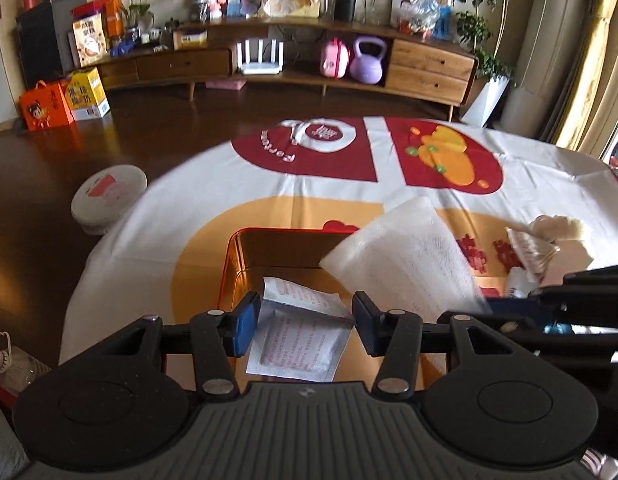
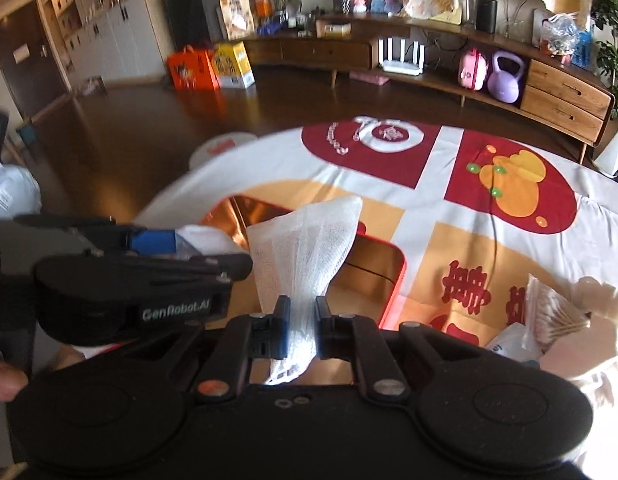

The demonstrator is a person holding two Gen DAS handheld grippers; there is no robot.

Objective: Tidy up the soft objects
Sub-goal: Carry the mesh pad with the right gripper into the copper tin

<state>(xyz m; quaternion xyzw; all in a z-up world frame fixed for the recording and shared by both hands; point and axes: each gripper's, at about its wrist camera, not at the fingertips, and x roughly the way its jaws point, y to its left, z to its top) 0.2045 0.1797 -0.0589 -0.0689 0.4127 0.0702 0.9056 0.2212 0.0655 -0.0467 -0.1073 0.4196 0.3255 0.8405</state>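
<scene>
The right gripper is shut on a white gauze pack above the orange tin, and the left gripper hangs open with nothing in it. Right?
Not quite: the left gripper holds a white printed sachet, as the left wrist view shows. The rest stands.

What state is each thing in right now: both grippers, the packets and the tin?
Right gripper: shut on the gauze packet.
Left gripper: holding a white printed packet over the tin.
Gold tin: open, no lid on it.
Cotton swab bag: lying on the tablecloth.
</scene>
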